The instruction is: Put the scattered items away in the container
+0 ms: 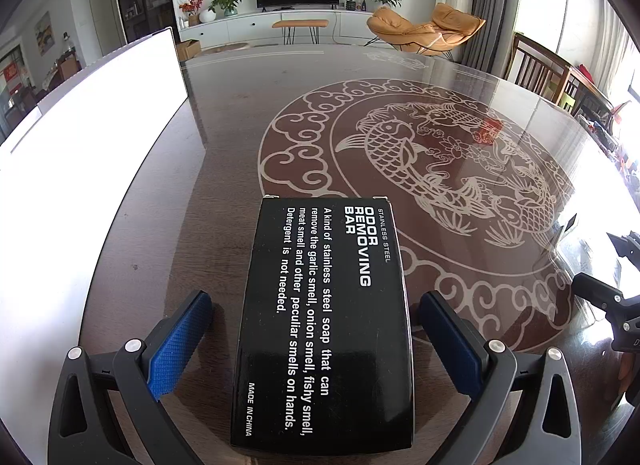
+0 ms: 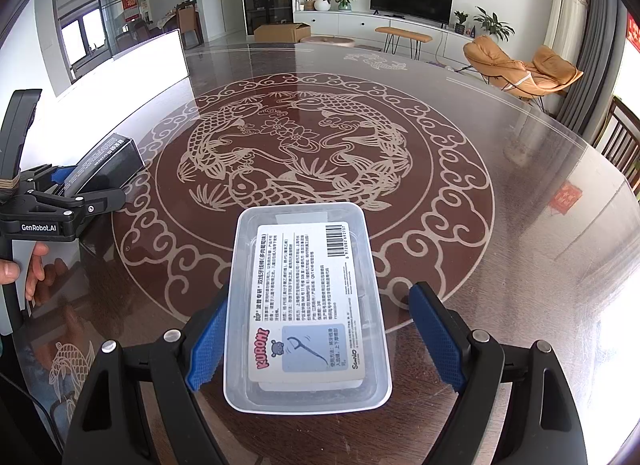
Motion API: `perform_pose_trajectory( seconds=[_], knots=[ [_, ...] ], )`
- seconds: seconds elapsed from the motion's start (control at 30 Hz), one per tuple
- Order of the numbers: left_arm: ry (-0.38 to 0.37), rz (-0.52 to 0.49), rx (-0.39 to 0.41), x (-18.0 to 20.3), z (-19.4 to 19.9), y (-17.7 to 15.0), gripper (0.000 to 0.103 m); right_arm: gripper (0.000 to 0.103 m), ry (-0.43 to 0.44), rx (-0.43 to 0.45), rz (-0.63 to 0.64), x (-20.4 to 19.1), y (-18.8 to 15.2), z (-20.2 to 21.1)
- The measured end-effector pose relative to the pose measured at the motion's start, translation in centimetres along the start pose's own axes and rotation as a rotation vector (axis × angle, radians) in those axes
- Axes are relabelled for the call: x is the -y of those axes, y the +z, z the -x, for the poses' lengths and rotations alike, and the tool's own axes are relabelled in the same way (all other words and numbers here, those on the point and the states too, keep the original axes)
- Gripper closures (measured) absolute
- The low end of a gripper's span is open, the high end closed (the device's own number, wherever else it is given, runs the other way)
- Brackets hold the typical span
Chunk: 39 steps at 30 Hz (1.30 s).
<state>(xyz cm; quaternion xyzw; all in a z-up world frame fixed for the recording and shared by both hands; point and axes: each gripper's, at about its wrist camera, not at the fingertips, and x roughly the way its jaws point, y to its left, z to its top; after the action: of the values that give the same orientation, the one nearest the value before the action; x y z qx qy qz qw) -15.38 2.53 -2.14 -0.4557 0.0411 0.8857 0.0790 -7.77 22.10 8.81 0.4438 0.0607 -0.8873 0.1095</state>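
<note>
Still unclamped, the odor-removing bar box (image 1: 324, 325) could be nudged aside by the left gripper's (image 1: 316, 339) spread fingers; the right gripper (image 2: 314, 339) is likewise spread around the clear plastic container (image 2: 306, 309).

Flat black cardboard box w/ white "Odor Removing Bar" print (image 1: 324, 325) lies on the table, text up. Clear rectangular plastic container (image 2: 306, 305) sits upright nearby, w/ white-labelled floss-pick pack (image 2: 304, 301) flat inside.

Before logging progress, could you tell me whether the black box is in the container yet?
Not yet: the black box lies on the table, apart from the container.
</note>
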Motion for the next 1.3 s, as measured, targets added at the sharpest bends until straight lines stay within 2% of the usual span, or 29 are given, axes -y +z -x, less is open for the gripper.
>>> perform_pose_trajectory(
  seconds=[1.23, 1.27, 1.3],
  knots=[
    [-0.003, -0.003, -0.005, 0.37, -0.25, 0.29, 0.0, 0.017, 0.003, -0.001, -0.001, -0.72, 0.07, -0.32],
    [-0.007, -0.01, -0.004, 0.47, -0.22, 0.42, 0.008, 0.017, 0.002, 0.0, 0.0, -0.72, 0.07, -0.3],
    [-0.016, -0.022, 0.016, 0.54, 0.06, 0.55, 0.024, 0.019, -0.005, 0.001, -0.001, -0.76, 0.02, -0.24]
  ],
)
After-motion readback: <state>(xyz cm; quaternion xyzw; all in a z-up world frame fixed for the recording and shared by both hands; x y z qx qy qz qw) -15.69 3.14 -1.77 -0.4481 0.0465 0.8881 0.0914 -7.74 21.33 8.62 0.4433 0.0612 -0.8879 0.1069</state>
